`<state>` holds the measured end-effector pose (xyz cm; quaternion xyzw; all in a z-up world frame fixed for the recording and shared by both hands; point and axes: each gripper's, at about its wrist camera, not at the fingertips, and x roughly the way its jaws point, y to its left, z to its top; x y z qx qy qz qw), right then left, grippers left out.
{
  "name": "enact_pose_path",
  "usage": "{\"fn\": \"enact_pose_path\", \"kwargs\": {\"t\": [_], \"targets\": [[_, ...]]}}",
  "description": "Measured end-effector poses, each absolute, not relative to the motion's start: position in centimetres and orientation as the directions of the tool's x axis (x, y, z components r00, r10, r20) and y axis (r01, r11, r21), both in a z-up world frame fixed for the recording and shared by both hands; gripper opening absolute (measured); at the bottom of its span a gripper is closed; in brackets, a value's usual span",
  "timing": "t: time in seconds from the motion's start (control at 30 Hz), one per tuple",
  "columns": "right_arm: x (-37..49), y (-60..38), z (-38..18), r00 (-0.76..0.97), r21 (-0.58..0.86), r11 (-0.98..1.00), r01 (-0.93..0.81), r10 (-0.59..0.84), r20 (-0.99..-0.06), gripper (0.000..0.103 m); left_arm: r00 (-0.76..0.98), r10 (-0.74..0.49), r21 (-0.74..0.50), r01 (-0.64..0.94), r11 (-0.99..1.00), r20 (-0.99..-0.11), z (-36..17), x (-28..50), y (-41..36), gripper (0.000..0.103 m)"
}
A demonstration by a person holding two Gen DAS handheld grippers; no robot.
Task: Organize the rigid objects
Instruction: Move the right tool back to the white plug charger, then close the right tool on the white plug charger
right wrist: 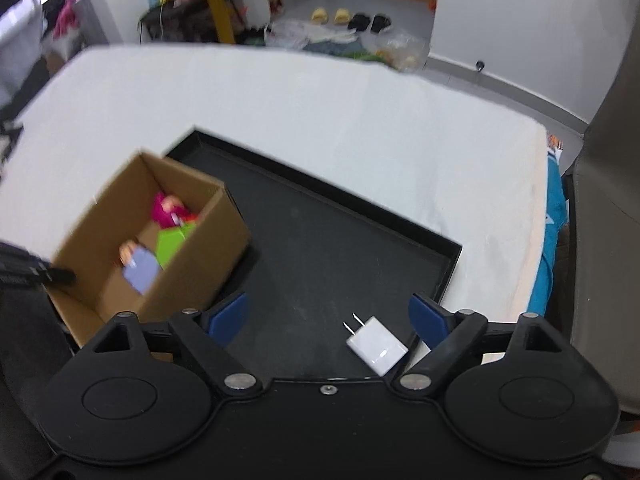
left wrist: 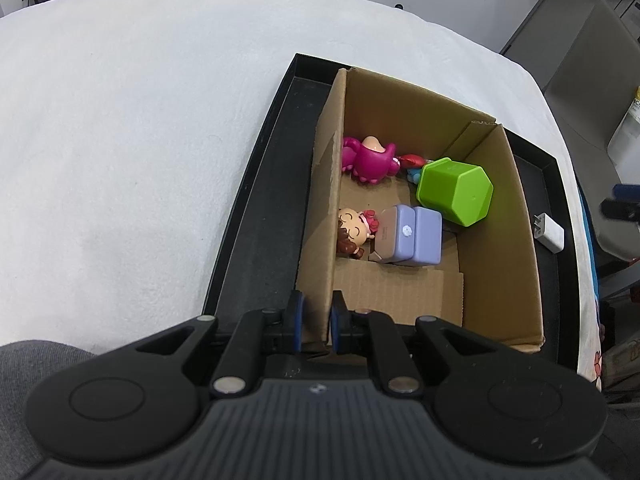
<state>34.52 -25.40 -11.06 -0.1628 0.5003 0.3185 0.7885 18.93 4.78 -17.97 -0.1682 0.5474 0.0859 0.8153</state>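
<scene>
The left gripper is pinching the near left wall of the box, one blue pad on each side of the cardboard. The box is sitting at the left of a black tray on a white cloth.

The right gripper is hovering wide open, empty, above the tray's near right corner. The charger is lying flat on the tray between and just below its spread fingers, well apart from the box and far nearer this hand than the left. Its long axis is running diagonally, prongs pointing up and to the left, toward the box.

The charger is a smooth, glossy white block with two thin metal prongs. Inside the corrugated box are lying a green hexagonal cup, a lilac case, a pink toy and a small doll, all hard plastic.
</scene>
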Motion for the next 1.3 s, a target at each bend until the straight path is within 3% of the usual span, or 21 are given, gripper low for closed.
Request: {"fn": "enact_pose_path", "kwargs": {"t": [0.23,0.5,0.9,1.3], "targets": [[35.5,-24.9,-14.4,0.233,0.028,0.734,-0.679,0.252,-0.939,0.073,0.387,-0.046,-0.184,-0.328,0.927,-0.921,-18.0,18.9,4.8,0.012],[36.2,-24.8,-16.4,0.204,0.024,0.750,-0.661,0.211,-0.956,0.071,0.384,-0.042,-0.178,-0.326,0.928,-0.922,-18.0,19.1,4.7,0.012],[35.7,-23.4,-19.9,0.255,-0.121,0.738,-0.663,0.071,-0.964,0.048,0.386,-0.043,-0.179,-0.325,0.929,-0.921,-18.0,19.0,4.7,0.012],[35.5,-22.4,-20.3,0.253,-0.150,0.729,-0.667,0.032,-0.967,0.047,0.385,-0.041,-0.177,-0.324,0.929,-0.922,-18.0,19.0,4.7,0.012]]}}
